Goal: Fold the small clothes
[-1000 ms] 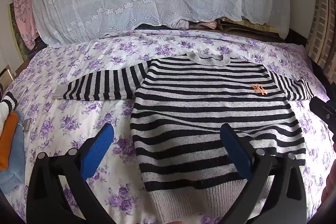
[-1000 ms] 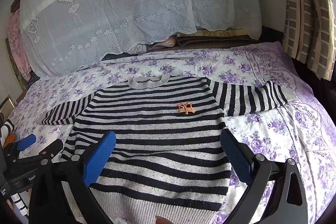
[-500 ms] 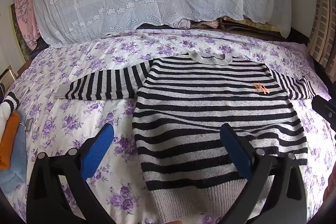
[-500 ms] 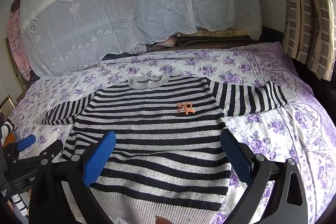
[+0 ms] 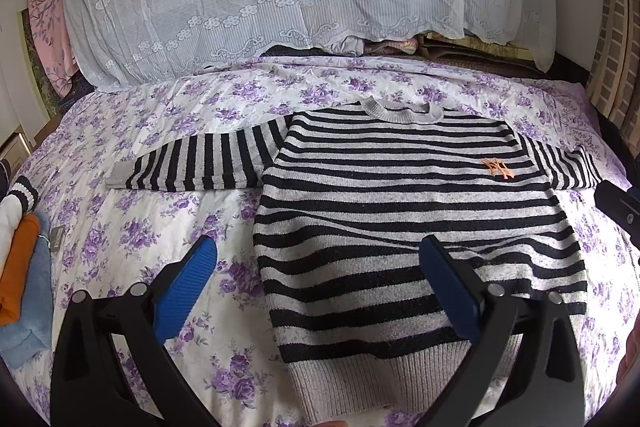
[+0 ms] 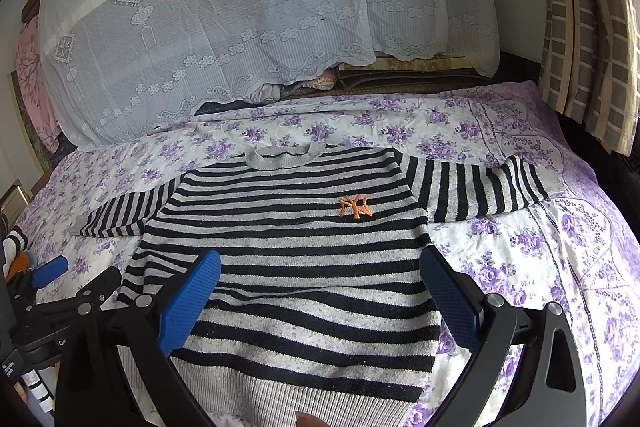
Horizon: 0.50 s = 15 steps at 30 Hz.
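Black-and-grey striped knitted sweater with an orange chest emblem (image 5: 408, 223) was laid flat, front up, on the purple-flowered bedsheet (image 5: 132, 227), both sleeves spread sideways. No fold had been made yet, by the look of it.

Left tongs (image 5: 316, 291) were held wide open with nothing gripped, above the sweater's left edge: one blue pad over the sheet, the other over the lower body. Right tongs (image 6: 320, 301) were likewise spread wide and empty, over the lower body just ahead of the grey ribbed hem (image 6: 280, 395). The left sleeve (image 5: 200, 163) lay ahead and to the left of the left tongs; the right sleeve (image 6: 480, 187) ahead and to the right of the right tongs.

Handling, as judged: soft, light, limp knit; sag and stretch to be expected if lifted by a single point. Grippy texture, slip unlikely; snagging of loops possible. Best taken at a cuff or shoulder seam, pinching both layers, and the sleeve laid across the body first. A slight ripple was seen across the midsection; smoothing advised.

A stack of folded clothes (image 5: 20, 267) lay far left of the left tongs.
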Each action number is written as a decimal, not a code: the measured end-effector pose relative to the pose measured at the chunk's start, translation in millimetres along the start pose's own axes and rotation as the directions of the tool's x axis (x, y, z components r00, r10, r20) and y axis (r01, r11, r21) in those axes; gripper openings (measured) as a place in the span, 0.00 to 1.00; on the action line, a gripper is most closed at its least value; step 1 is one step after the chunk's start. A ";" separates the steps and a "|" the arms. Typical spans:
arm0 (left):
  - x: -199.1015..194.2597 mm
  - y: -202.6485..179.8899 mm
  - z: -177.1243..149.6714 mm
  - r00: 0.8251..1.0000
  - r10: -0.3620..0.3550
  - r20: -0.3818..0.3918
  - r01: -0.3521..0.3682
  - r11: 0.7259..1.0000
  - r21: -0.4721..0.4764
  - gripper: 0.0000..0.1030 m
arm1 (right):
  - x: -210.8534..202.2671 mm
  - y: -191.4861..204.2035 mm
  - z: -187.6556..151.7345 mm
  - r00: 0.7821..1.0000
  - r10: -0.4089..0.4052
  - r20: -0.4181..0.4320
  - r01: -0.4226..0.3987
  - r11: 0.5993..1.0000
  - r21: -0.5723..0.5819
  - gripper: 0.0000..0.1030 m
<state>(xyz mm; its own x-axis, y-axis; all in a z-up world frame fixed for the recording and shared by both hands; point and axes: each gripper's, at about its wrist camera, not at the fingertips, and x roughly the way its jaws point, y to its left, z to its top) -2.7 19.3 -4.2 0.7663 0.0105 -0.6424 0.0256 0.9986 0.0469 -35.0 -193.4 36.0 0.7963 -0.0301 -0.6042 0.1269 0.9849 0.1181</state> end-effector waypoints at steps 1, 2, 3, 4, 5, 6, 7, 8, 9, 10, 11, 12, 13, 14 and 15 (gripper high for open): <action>0.3 2.8 -0.7 1.000 -0.003 0.000 0.003 1.000 -0.002 0.96 | -0.1 0.1 0.0 1.000 -0.001 0.000 0.001 1.000 -0.001 0.97; 0.1 -10.1 1.9 1.000 0.007 -0.001 -0.007 1.000 0.004 0.96 | 0.0 0.1 0.0 1.000 -0.001 0.000 0.001 1.000 -0.001 0.97; 0.1 -9.7 1.7 1.000 0.007 0.000 -0.007 1.000 0.004 0.96 | -0.1 0.1 0.0 1.000 0.000 0.000 0.000 1.000 -0.001 0.97; 0.0 -9.8 1.7 1.000 0.008 0.000 -0.008 1.000 0.005 0.96 | -0.1 0.1 0.0 1.000 -0.001 0.000 0.001 1.000 -0.001 0.97; 0.0 -9.9 2.1 1.000 0.007 0.000 -0.007 1.000 0.004 0.96 | -0.1 0.1 -0.1 1.000 -0.001 0.001 0.001 1.000 -0.001 0.97; 0.0 -9.8 2.4 1.000 0.008 0.001 -0.008 1.000 0.004 0.96 | -0.1 0.0 -0.1 1.000 -0.001 0.000 0.001 1.000 0.000 0.97; -0.5 -10.4 2.4 1.000 0.009 0.004 -0.009 1.000 0.005 0.96 | -0.1 0.1 -0.1 1.000 0.000 0.000 0.000 1.000 0.000 0.97; -1.8 -12.3 2.7 1.000 0.013 0.008 -0.013 1.000 0.008 0.96 | -0.1 0.1 -0.1 1.000 -0.001 0.000 0.001 1.000 -0.001 0.97; -1.9 -12.2 2.7 1.000 0.014 0.010 -0.015 1.000 0.009 0.96 | -0.2 0.1 0.0 1.000 -0.001 0.000 0.001 1.000 -0.001 0.97; -2.5 -13.2 3.1 1.000 0.016 0.012 -0.016 1.000 0.009 0.96 | -0.2 0.0 0.0 1.000 0.000 0.001 0.000 1.000 -0.001 0.97; -2.8 -13.8 3.5 1.000 0.016 0.012 -0.016 1.000 0.010 0.96 | -0.2 -0.1 0.0 1.000 0.000 0.000 0.000 1.000 -0.001 0.97; -2.9 -13.8 3.4 1.000 0.016 0.012 -0.016 1.000 0.010 0.96 | -0.3 -0.2 0.1 1.000 0.000 0.000 0.000 1.000 -0.001 0.97; -3.1 -13.9 3.6 1.000 0.016 0.012 -0.016 1.000 0.009 0.96 | -0.3 -0.3 0.1 1.000 -0.001 0.000 0.001 1.000 -0.001 0.97; -3.1 -13.9 3.6 1.000 0.017 0.013 -0.017 1.000 0.009 0.96 | -0.3 -0.4 0.1 1.000 -0.001 0.000 0.001 1.000 -0.001 0.97; -3.1 -13.8 3.7 1.000 0.016 0.012 -0.016 1.000 0.009 0.96 | -0.4 -0.5 0.2 1.000 0.000 0.000 0.000 1.000 -0.001 0.97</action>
<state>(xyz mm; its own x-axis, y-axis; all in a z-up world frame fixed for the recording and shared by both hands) -3.1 5.4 0.0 0.7745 0.0255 -0.6321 0.0193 0.9978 0.0640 -35.2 -193.9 36.3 0.7964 -0.0303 -0.6040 0.1264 0.9850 0.1173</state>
